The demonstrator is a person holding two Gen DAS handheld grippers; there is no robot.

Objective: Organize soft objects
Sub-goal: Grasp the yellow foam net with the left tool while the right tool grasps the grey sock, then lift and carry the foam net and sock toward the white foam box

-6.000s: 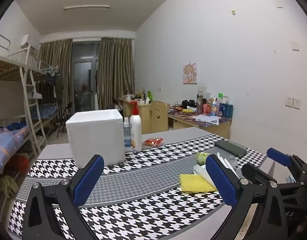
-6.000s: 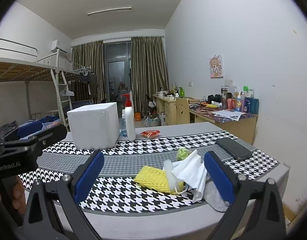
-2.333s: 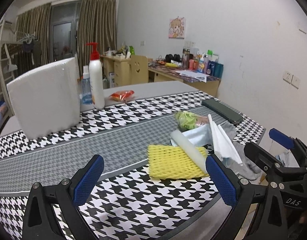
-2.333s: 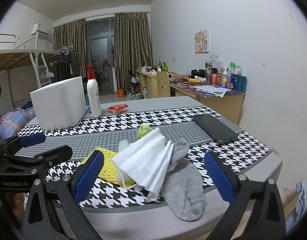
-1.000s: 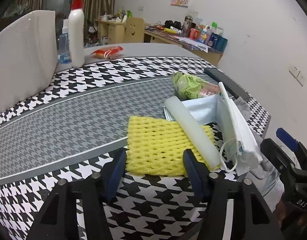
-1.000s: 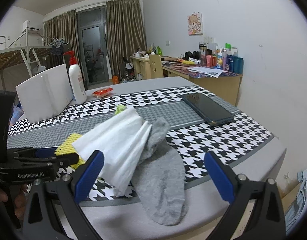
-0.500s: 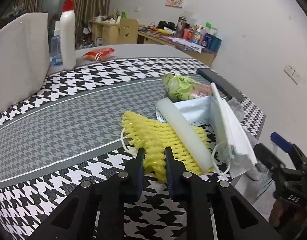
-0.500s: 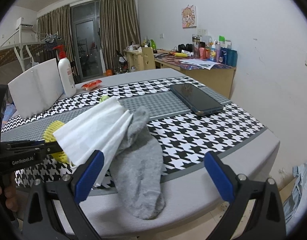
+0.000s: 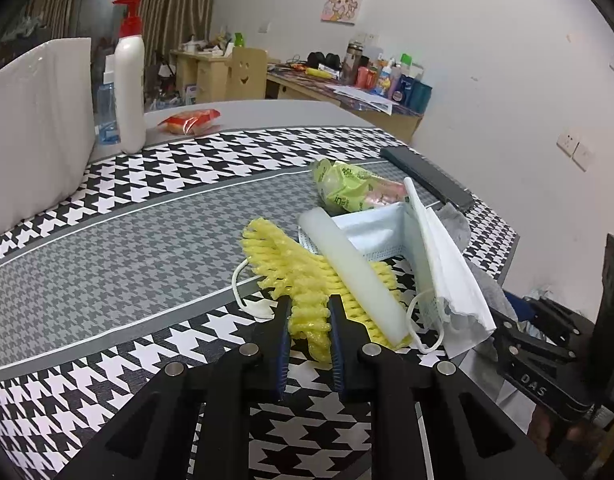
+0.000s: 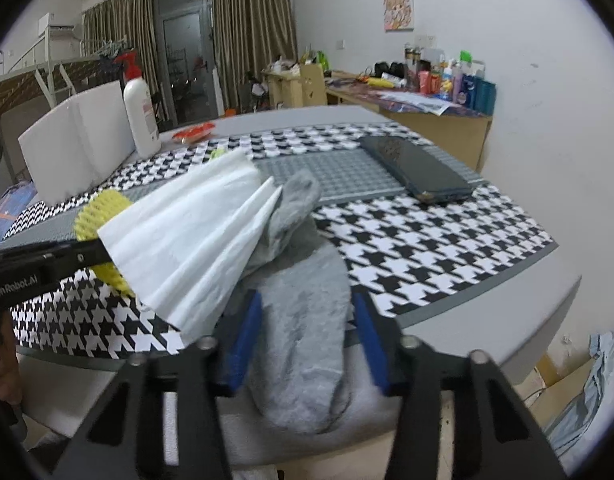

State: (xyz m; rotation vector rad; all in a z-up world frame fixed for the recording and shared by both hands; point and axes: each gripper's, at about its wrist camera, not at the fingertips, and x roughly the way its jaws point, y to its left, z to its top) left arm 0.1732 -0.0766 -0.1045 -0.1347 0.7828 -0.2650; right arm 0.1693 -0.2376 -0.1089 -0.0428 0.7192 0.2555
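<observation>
My left gripper (image 9: 309, 320) is shut on the near edge of a yellow foam net (image 9: 303, 276), which is bunched and lifted off the houndstooth cloth. A white foam strip (image 9: 355, 276), a pale blue face mask (image 9: 375, 236) and a white tissue (image 9: 447, 272) lie on and beside it. My right gripper (image 10: 303, 336) has its blue pads on either side of a grey sock (image 10: 303, 312) at the table's near edge, jaws partly closed with a gap still showing. The tissue (image 10: 195, 236) overlaps the sock.
A green snack packet (image 9: 347, 188) lies behind the pile. A dark phone (image 10: 415, 168) lies at the right. A white foam box (image 9: 31, 128), a pump bottle (image 9: 129, 68) and an orange packet (image 9: 189, 120) stand at the far left. The table edge (image 10: 507, 320) is close on the right.
My left gripper closed on the yellow net and bunched it up. My right gripper moved down over the grey sock and its jaws narrowed around it.
</observation>
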